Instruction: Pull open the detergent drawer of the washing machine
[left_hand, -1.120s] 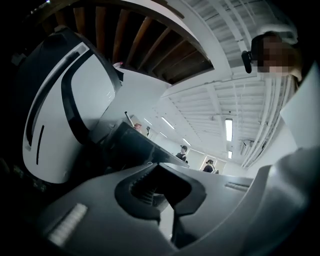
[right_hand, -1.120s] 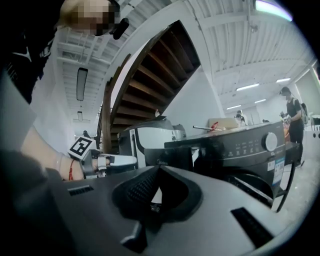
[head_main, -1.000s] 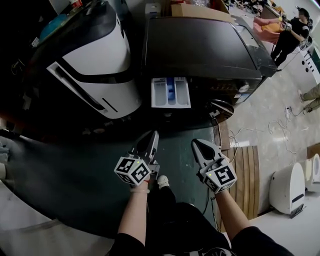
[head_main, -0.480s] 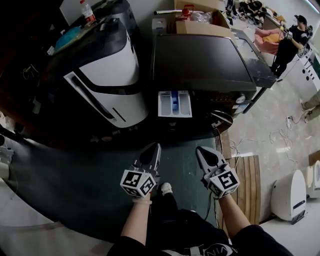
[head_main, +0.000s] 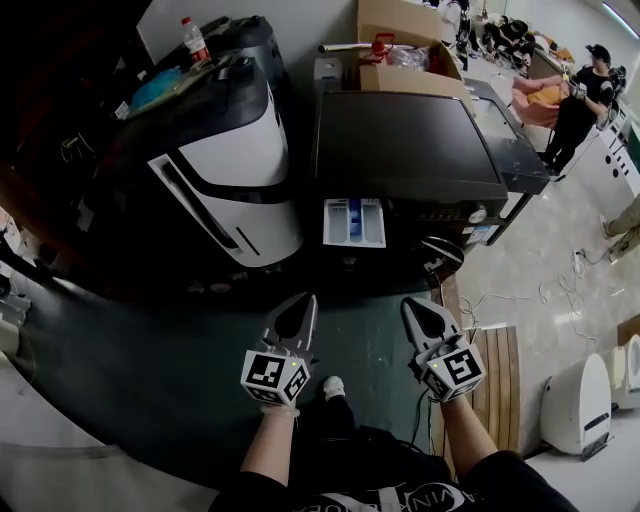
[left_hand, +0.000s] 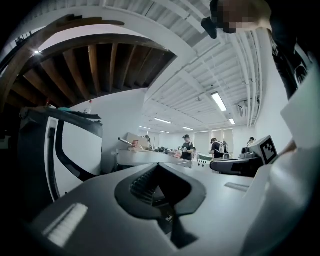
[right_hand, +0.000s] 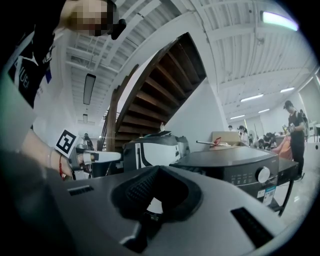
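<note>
My left gripper (head_main: 298, 302) is shut tight, jaws tip to tip, with nothing between them. My right gripper (head_main: 413, 304) looks the same: jaws together and empty. I hold both out level in front of me, side by side and apart, each with its marker cube nearest my wrist. They are over a dark green mat (head_main: 170, 350), and neither touches anything.

Ahead of them, well apart from both tips, stands the washer (head_main: 405, 140), dark with a flat top. Its drawer (head_main: 354, 222) sticks out of the front at the left end, already pulled open. It is a white tray with a blue insert in the middle. From the right gripper view I see a round dial (right_hand: 263, 174) on the front panel, with a row of small buttons to its left.

Just left of the washer stands a white and black machine (head_main: 225, 165), with a bottle (head_main: 193, 38) at its far edge. A cardboard box (head_main: 410, 75) sits behind the washer. On the floor to my right lies a slatted wooden board (head_main: 495, 365). Beyond it there are loose cables (head_main: 560, 262) on the pale floor and a white device (head_main: 578, 375). A person in black (head_main: 580, 90) stands past the washer's far right corner. The underside of a wooden stair (right_hand: 160, 85) rises over the machines.
</note>
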